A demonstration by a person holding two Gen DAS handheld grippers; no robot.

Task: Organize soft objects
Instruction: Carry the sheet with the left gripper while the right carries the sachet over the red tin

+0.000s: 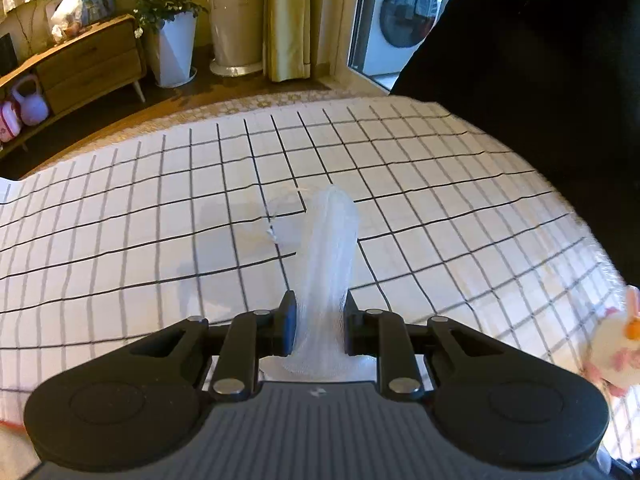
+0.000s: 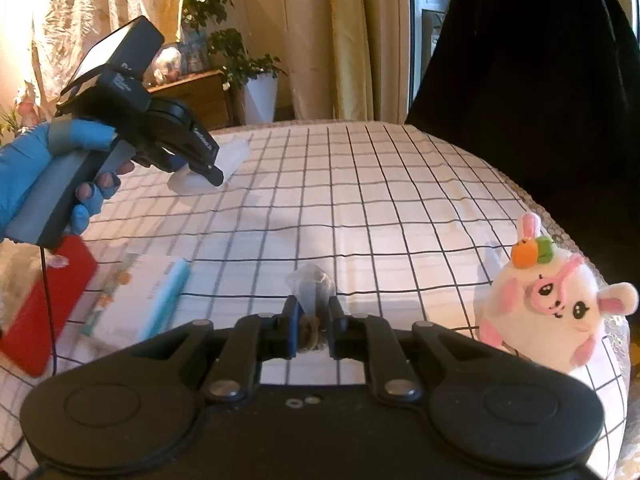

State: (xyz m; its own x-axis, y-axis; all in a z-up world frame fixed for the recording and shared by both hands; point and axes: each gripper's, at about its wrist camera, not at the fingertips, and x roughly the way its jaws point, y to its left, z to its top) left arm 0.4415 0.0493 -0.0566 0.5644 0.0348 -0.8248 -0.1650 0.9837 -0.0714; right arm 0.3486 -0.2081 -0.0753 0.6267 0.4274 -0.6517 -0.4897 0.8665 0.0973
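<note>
My left gripper (image 1: 318, 304) is shut on a white foam mesh sleeve (image 1: 330, 248), which sticks out past the fingers above the checked cloth (image 1: 160, 220). In the right wrist view a blue-gloved hand holds that gripper (image 2: 214, 176) at the upper left, with the mesh sleeve (image 2: 236, 154) in it. My right gripper (image 2: 314, 308) is shut on a small clear plastic bag (image 2: 310, 284) with something brownish inside. A white and pink plush toy (image 2: 548, 304) sits on the cloth at the right edge, and the same plush toy (image 1: 616, 348) shows at the left wrist view's far right.
A red box (image 2: 44, 308) and a flat packet with a teal edge (image 2: 140, 300) lie at the left of the cloth. Dark fabric (image 2: 540, 80) hangs at the far right. Beyond the bed stand a wooden cabinet (image 1: 88, 64) and a potted plant (image 1: 172, 44).
</note>
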